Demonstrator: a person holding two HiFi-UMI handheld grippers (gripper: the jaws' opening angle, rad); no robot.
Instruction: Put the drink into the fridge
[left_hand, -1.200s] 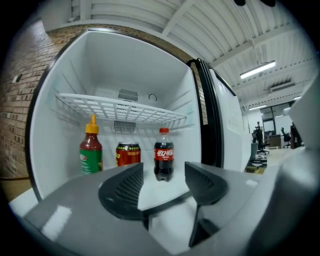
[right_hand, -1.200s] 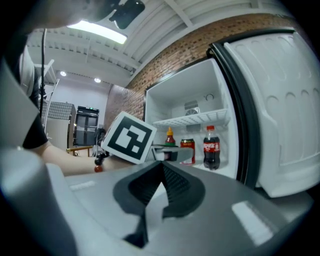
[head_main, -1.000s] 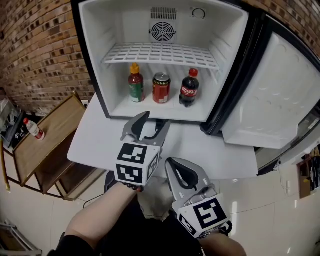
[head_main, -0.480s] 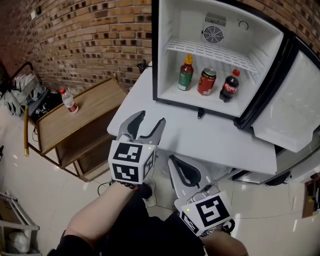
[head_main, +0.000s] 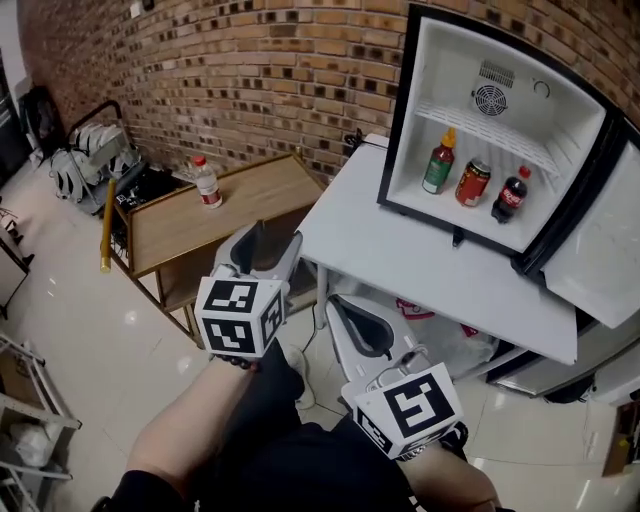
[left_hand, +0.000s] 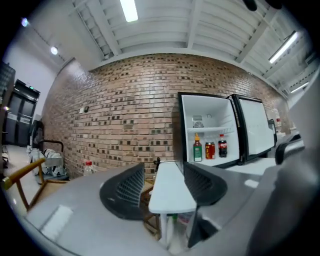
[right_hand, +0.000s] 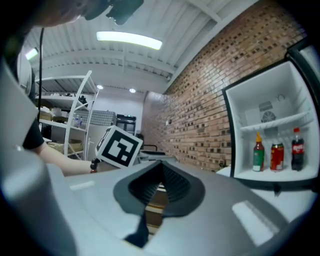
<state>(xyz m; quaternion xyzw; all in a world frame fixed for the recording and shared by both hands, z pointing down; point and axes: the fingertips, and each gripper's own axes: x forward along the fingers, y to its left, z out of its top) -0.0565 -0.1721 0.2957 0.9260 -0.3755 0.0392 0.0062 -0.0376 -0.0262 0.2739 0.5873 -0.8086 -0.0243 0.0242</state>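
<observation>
A clear bottle with a red cap (head_main: 206, 182) stands on the low wooden table (head_main: 180, 225); it also shows in the left gripper view (left_hand: 88, 167). The open fridge (head_main: 408, 130) on the white table (head_main: 400, 250) holds a yellow-capped bottle (head_main: 438, 164), a red can (head_main: 472, 183) and a cola bottle (head_main: 510, 193). My left gripper (head_main: 268, 240) is open and empty, level, between the two tables (left_hand: 162, 185). My right gripper (head_main: 346, 308) hangs lower right of it, jaws shut on nothing (right_hand: 161, 166).
The fridge door (head_main: 610, 270) stands open at the right. Bags on a metal cart (head_main: 95, 155) sit by the brick wall at the left, and a yellow-handled pole (head_main: 105, 225) leans by the wooden table. Red-printed bags lie under the white table.
The view has swung left. Both grippers moved left, away from the fridge and toward the wooden table. The red-capped bottle came nearer the middle. Jaws are unchanged.
</observation>
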